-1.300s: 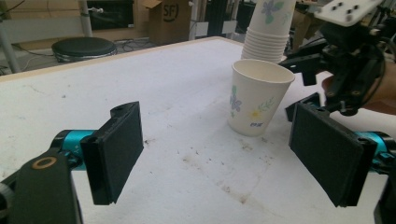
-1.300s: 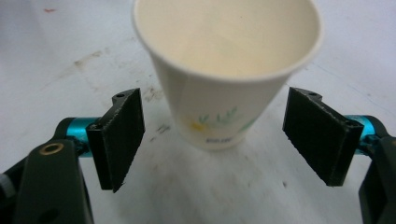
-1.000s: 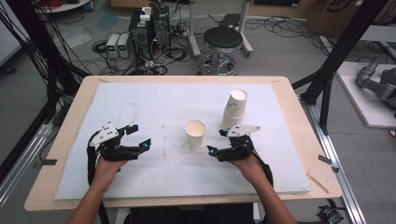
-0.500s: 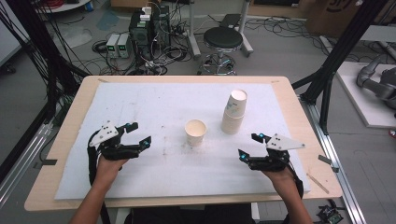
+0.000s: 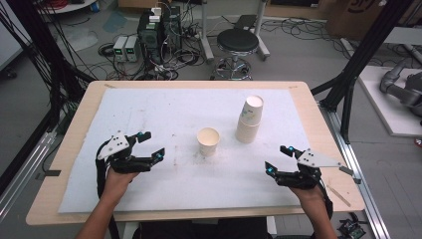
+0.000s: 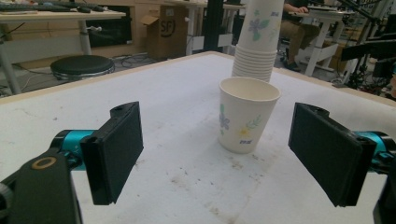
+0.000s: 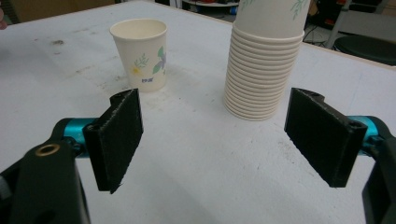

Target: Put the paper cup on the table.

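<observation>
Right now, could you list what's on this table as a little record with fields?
Surface: white mat on a wooden table
Middle: single flower-printed paper cup, upright, empty
Beside it: tall stack of paper cups, standing apart from the single cup
Left claw: open, holding nothing
Right claw: open, holding nothing

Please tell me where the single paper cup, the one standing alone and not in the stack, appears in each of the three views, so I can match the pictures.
High view: the single paper cup stands near the table's middle, left of the cup stack.
Left gripper view: the cup is right of centre, between the open tongs, the stack behind it.
Right gripper view: the cup is at upper left, the stack to its right.
Shared landmark: the cup stack.
</observation>
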Motion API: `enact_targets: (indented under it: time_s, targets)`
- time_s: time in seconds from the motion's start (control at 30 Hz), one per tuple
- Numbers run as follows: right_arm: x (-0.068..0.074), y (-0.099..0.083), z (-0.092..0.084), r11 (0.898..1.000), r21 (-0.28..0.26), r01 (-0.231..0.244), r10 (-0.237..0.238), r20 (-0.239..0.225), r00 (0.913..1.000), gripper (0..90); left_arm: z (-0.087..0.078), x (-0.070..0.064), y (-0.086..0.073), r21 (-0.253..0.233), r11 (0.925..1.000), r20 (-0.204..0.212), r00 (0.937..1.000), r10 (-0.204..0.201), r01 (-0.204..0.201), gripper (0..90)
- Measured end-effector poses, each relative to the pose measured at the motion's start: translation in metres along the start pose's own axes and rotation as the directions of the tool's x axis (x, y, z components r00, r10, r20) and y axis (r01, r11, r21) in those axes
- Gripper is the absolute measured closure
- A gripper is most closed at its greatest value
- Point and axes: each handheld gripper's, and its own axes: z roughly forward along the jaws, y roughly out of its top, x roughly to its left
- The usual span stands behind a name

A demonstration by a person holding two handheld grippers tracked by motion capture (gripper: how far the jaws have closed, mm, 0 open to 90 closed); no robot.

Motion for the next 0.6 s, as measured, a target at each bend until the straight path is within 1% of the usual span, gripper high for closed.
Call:
enact_targets:
  time_s: [0.17, 0.6]
  targets:
    - [0.0008, 0.0006, -0.0017, 1.0, -0.004, 0.004, -0.004, 0.012, 0.9999, 19.6, 0.0, -0.0011, 0.0017, -0.004, 1.0, 0.007, 1.0, 0.002, -0.002, 17.8]
    - [0.0023, 0.0006, 0.0022, 1.0, 0.014, 0.019, -0.019, 0.011, 0.9998, 19.7, -0.0011, 0.0005, 0.001, -0.002, 1.0, 0.001, 1.0, -0.001, 0.001, 17.7]
